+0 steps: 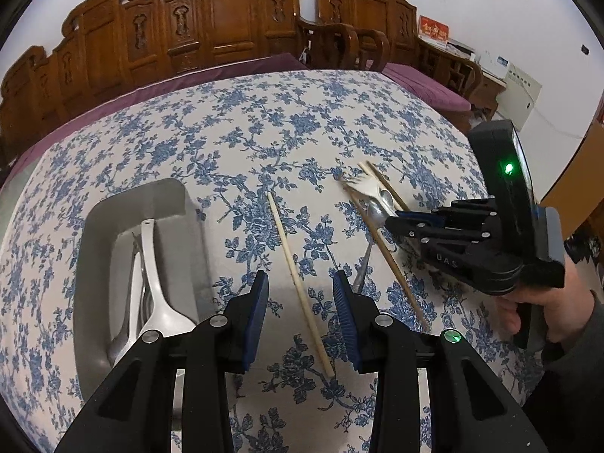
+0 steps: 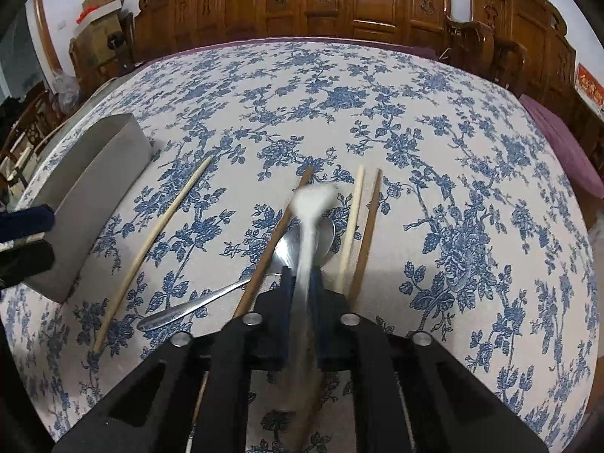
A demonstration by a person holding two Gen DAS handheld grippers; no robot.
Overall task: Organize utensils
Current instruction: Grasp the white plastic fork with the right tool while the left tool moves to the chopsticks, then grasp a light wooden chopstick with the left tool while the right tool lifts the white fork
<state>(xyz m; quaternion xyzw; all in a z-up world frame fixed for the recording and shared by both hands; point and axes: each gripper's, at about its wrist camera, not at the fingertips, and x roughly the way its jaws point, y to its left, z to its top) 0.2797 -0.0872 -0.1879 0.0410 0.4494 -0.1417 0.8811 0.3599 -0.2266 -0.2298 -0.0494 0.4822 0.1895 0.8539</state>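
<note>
My right gripper (image 2: 303, 273) is shut on the handle of a white plastic fork (image 2: 313, 196), whose blurred head sticks out ahead over a metal spoon (image 2: 211, 298). Brown and pale chopsticks (image 2: 351, 226) lie on either side of it. In the left wrist view the same gripper (image 1: 390, 222) reaches into that pile beside the white fork (image 1: 364, 188). My left gripper (image 1: 300, 279) stands open above a single pale chopstick (image 1: 290, 260) that lies on the cloth between its blue pads (image 1: 256, 309), untouched. A grey tray (image 1: 87, 249) at the left holds a white spoon (image 1: 154, 264) and metal cutlery.
The table wears a blue floral cloth (image 1: 264, 132). Carved wooden chairs (image 1: 226, 19) stand behind it. A person's hand (image 1: 528, 313) holds the right gripper at the right edge. The grey tray (image 2: 94, 188) stands left of the pile, with another pale chopstick (image 2: 151, 245) beside it.
</note>
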